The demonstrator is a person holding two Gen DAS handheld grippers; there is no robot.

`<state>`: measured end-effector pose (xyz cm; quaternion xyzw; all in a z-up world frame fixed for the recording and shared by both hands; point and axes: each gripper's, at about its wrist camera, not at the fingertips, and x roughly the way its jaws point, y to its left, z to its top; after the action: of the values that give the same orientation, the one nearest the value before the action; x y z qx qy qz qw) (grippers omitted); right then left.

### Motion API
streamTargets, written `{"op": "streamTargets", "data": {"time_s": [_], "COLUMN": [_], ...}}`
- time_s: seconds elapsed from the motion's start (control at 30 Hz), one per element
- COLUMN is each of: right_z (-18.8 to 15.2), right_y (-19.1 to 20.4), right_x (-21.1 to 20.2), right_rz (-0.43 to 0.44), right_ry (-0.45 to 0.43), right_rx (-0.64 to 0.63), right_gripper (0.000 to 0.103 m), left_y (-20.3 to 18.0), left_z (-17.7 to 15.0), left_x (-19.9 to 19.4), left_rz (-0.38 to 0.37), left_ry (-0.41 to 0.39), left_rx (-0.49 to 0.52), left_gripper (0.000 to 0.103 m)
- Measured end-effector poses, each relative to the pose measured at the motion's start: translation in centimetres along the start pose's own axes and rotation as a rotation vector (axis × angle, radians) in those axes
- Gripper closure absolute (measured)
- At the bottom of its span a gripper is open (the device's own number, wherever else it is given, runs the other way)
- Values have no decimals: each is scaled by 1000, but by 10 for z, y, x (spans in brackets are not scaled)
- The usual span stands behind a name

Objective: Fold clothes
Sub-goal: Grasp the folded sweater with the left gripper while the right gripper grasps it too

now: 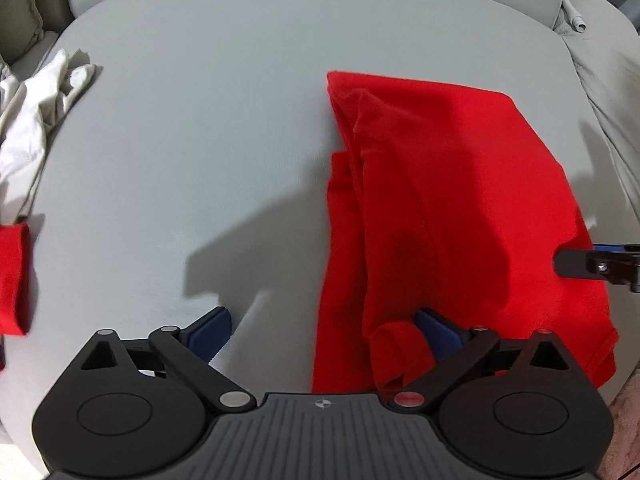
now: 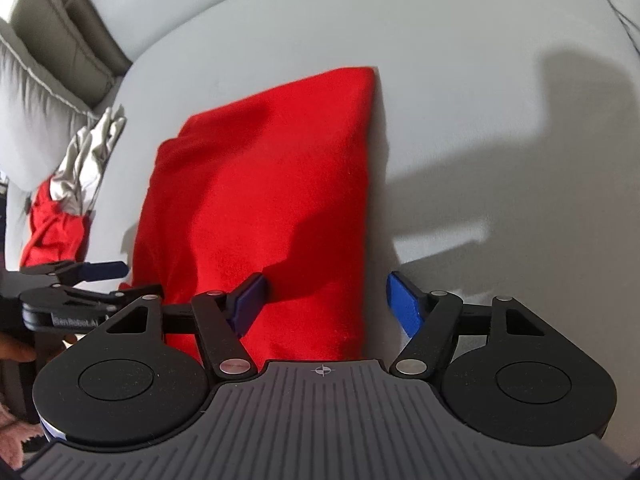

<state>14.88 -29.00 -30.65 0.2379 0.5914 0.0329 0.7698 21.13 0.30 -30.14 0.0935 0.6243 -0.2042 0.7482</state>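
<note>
A red garment [image 1: 440, 208], folded into a long strip, lies on the grey cushion [image 1: 200, 140]. My left gripper [image 1: 324, 332] stands open, pointing steeply down over the strip's near left corner. Its left pad [image 1: 212, 330] is over bare cushion and its right pad [image 1: 436, 332] is over the cloth, behind a small raised fold. In the right wrist view my right gripper [image 2: 326, 302] is open astride the red garment's [image 2: 260, 200] near right edge, one pad over the cloth and the other over the cushion. Neither gripper presses on the cloth. Each gripper shows at the side of the other's view.
A crumpled white garment [image 1: 32, 120] and another red piece [image 1: 12, 280] lie at the cushion's left edge. Grey fabric [image 1: 600, 80] bunches at the far right. The sofa back [image 2: 280, 8] rises behind. Part of a hand [image 2: 16, 348] holds the left gripper.
</note>
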Motion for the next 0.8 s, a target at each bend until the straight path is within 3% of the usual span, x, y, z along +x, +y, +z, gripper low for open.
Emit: {"op": "streamTargets", "data": {"time_s": [0.03, 0.07, 0.1, 0.17, 0.2, 0.33, 0.47, 0.6, 0.8], "right_z": [-1, -3, -5, -11, -13, -19, -27, -34, -29], "right_y": [1, 2, 7, 15, 20, 41, 60, 68, 41], "right_x": [2, 2, 4, 7, 7, 3, -15, -46, -89], "right_rz": [-1, -2, -11, -42, -62, -128, -182, -207, -235], "right_ry": [2, 2, -2, -15, -24, -57, -127, -210, -269], "right_rx": [-9, -12, -23, -48, -65, -171, -309, -395, -374], "right_gripper": [51, 57, 57, 61, 63, 81, 85, 85, 85], "left_y": [-5, -9, -14, -28, -40, -76, -97, -113, -173], "left_z": [-1, -1, -1, 0, 1, -3, -12, -12, 2], "left_x": [0, -1, -3, -6, -8, -16, -35, -62, -79], "left_rz": [4, 3, -7, -27, -18, 124, 202, 166, 146], "left_ry": [0, 0, 0, 6, 11, 3, -56, -120, -209], "left_rx": [16, 28, 46, 89, 133, 277, 326, 297, 319], "left_gripper": [12, 24, 42, 68, 71, 80, 83, 83, 83]}}
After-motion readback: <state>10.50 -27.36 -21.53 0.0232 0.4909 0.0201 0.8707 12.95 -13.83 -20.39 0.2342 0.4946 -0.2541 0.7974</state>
